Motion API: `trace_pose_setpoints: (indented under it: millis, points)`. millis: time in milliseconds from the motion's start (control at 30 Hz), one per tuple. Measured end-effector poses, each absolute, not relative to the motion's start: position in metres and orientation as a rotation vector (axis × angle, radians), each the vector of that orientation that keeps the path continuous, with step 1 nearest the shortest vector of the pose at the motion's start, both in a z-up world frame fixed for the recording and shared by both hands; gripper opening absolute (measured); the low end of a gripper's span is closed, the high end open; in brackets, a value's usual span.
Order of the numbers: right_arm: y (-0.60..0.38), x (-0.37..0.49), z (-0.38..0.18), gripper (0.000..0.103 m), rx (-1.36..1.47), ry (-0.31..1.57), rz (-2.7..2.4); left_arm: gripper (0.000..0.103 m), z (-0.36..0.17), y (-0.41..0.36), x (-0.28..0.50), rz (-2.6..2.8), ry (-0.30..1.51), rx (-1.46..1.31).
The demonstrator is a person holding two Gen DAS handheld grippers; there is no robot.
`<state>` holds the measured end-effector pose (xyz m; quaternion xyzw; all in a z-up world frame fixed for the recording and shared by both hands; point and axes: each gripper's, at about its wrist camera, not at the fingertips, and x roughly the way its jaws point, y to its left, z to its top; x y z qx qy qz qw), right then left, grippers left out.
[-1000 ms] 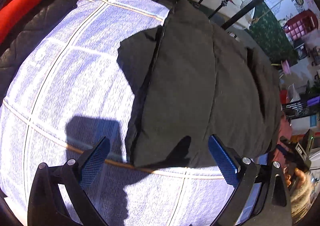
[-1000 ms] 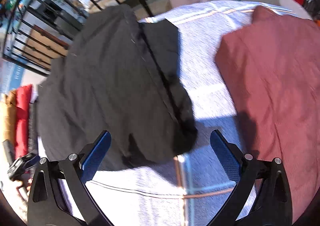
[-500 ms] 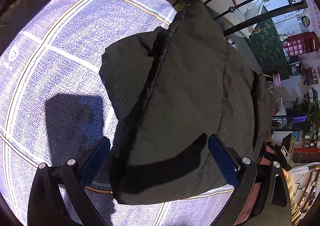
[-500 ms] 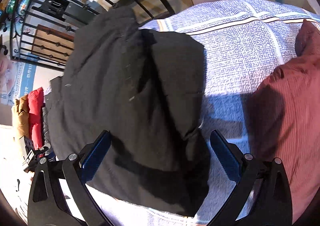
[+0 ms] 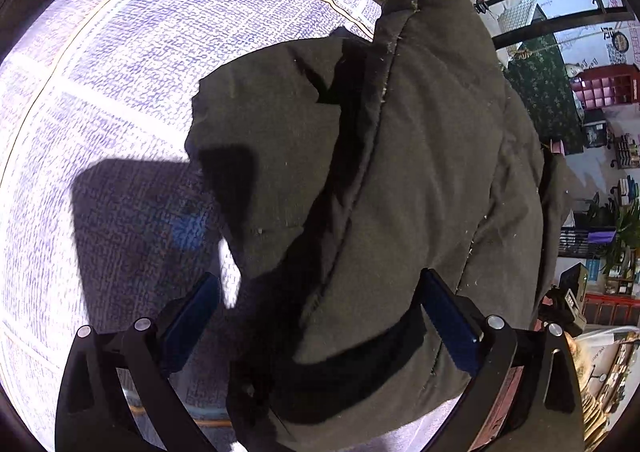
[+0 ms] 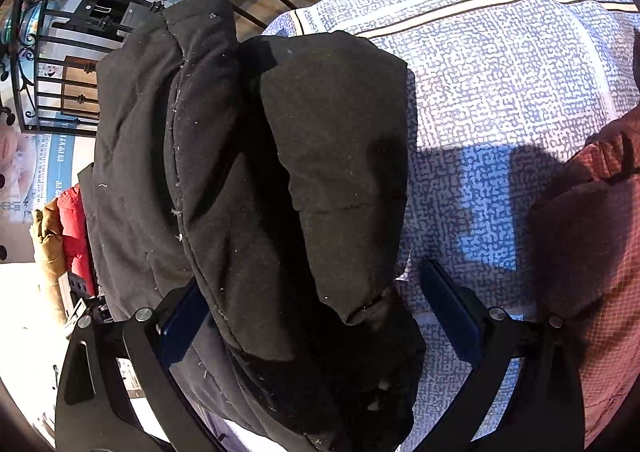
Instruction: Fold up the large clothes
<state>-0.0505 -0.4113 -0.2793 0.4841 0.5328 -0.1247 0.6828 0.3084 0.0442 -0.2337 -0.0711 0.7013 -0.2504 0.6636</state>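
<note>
Black puffy coat (image 5: 420, 179) lies on bed (image 5: 120, 71), fills middle of both views. Side part already folded over middle. Left tool (image 5: 320, 316) wide apart, coat's near edge between its fingers, not pinched. Right tool (image 6: 316, 316) same, apart over near edge. More folds left, coat not small yet. Red cloth (image 6: 592, 252) at right edge.

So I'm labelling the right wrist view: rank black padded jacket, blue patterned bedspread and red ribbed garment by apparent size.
1. black padded jacket, though nearness inflates it
2. blue patterned bedspread
3. red ribbed garment, cropped
</note>
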Motion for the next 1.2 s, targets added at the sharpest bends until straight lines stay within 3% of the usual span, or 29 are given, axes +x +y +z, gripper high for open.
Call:
trace_pose_setpoints:
  millis: [400,633,667,700,767,900,1000,1200]
  points:
    - [-0.415,-0.043,-0.281,0.099,1.041,1.205,-0.265,0.097,-0.237,0.012,0.335,-0.574,1.553,-0.082]
    - [-0.412,-0.038,-0.280,0.098,1.010,1.208,-0.273,0.073,-0.232,-0.004,0.333,-0.594,1.537,-0.057]
    - [-0.410,-0.038,-0.278,0.093,1.010,1.203,-0.272,0.070,-0.229,-0.006,0.332,-0.596,1.535,-0.051]
    - [-0.409,-0.038,-0.277,0.080,1.014,1.195,-0.263,0.064,-0.225,-0.011,0.331,-0.598,1.533,-0.046]
    - [-0.403,-0.035,-0.269,0.066,1.038,1.166,-0.250,0.055,-0.219,-0.018,0.329,-0.603,1.523,-0.025]
    - [-0.394,-0.038,-0.258,0.048,1.019,1.147,-0.284,0.037,-0.208,-0.038,0.321,-0.615,1.497,0.045]
    - [-0.388,-0.045,-0.248,0.036,1.022,1.113,-0.313,0.028,-0.195,-0.056,0.314,-0.625,1.467,0.085]
    - [-0.367,-0.058,-0.218,0.028,0.978,1.073,-0.344,0.022,-0.162,-0.059,0.293,-0.665,1.383,0.065]
